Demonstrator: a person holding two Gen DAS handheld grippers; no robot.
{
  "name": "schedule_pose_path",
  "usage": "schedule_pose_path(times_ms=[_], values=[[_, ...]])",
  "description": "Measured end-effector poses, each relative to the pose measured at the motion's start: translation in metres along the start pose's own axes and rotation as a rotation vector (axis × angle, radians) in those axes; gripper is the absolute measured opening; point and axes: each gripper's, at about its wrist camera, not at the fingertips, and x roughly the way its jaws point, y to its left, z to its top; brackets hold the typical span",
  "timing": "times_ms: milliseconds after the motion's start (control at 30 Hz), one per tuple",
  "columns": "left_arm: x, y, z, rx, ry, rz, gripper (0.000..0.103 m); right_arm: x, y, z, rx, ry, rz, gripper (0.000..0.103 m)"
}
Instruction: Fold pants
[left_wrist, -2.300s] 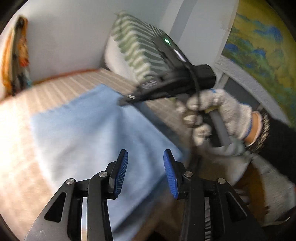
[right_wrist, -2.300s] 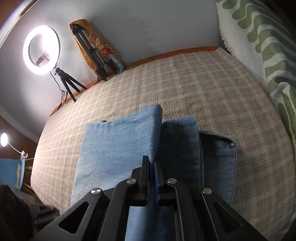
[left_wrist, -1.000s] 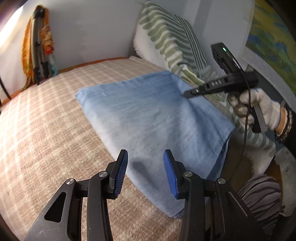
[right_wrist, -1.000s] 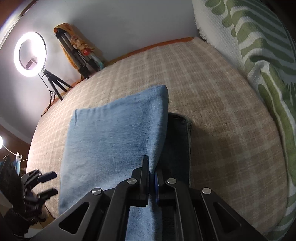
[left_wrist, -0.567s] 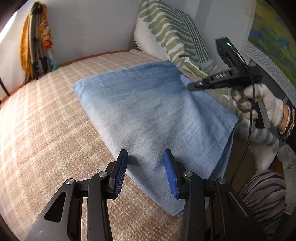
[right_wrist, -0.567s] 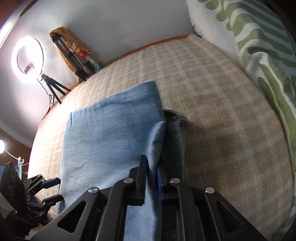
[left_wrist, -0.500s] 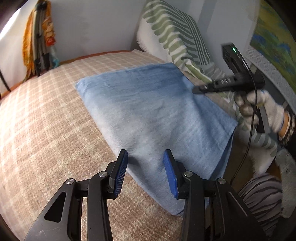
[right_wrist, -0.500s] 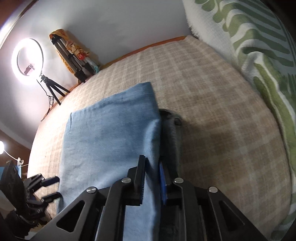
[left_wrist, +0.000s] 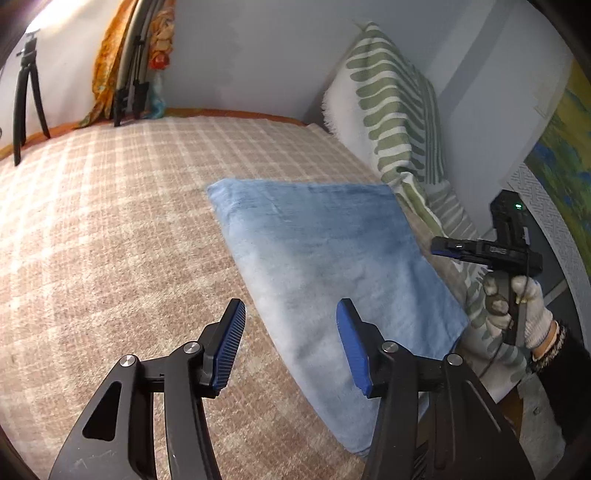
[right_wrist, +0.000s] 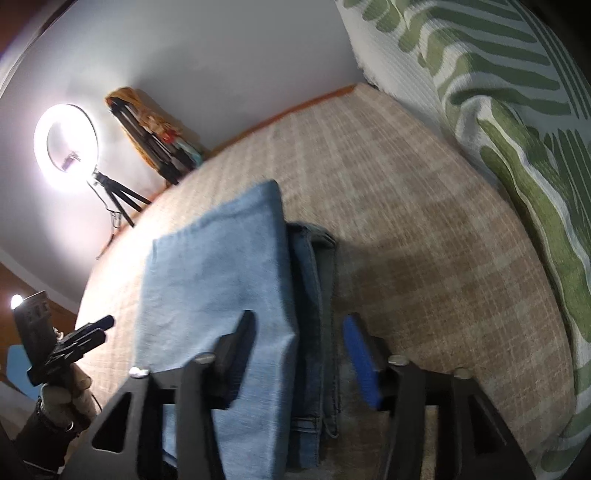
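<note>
Jaws of the right gripper (right_wrist: 301, 354) stand wide, having just been opening, with the folded edge of the pants (right_wrist: 221, 288) lying loose between them; nothing is pinched. Jaws of the left gripper (left_wrist: 290, 347) have also just been opening, stand moderately wide and hold nothing. Pants lie folded on the checked bed (left_wrist: 110, 229), a flat blue rectangle running from 12 o'clock towards 5 o'clock in the left wrist view, the striped pillow (left_wrist: 391, 110) at 1 o'clock. Judgement: release step. Withdraw the right gripper straight back, clear of the cloth, so the top layer is not dragged. Darker layers showing beside the fold may need squaring.
</note>
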Motion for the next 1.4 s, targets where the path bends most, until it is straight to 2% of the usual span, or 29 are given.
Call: schedule_pose_path(times_ms=[167, 233, 400, 600, 933, 1200, 1300, 1400], values=[[0.008, 0.003, 0.005, -0.028, 0.009, 0.011, 0.052, 0.000, 0.009, 0.004, -0.047, -0.007, 0.016, 0.080], [0.011, 0.003, 0.005, -0.029, 0.011, 0.026, 0.059, 0.004, 0.010, 0.007, -0.060, 0.000, 0.013, 0.082], [0.020, 0.000, 0.012, -0.049, 0.011, 0.042, 0.063, 0.016, 0.006, 0.011, -0.062, 0.024, 0.025, 0.085], [0.032, -0.001, 0.016, -0.082, 0.015, 0.016, 0.063, 0.032, -0.003, 0.015, -0.072, 0.040, 0.013, 0.086], [0.043, 0.013, 0.015, -0.177, 0.032, -0.025, 0.063, 0.056, -0.016, 0.021, -0.034, 0.078, 0.064, 0.086], [0.047, 0.023, 0.012, -0.222, 0.054, -0.046, 0.063, 0.064, -0.017, 0.028, -0.028, 0.063, 0.113, 0.090], [0.053, 0.023, 0.012, -0.215, 0.066, -0.053, 0.062, 0.068, -0.016, 0.030, -0.033, 0.055, 0.148, 0.088], [0.057, 0.013, 0.013, -0.157, 0.067, -0.016, 0.058, 0.073, -0.014, 0.031, -0.034, 0.046, 0.193, 0.084]])
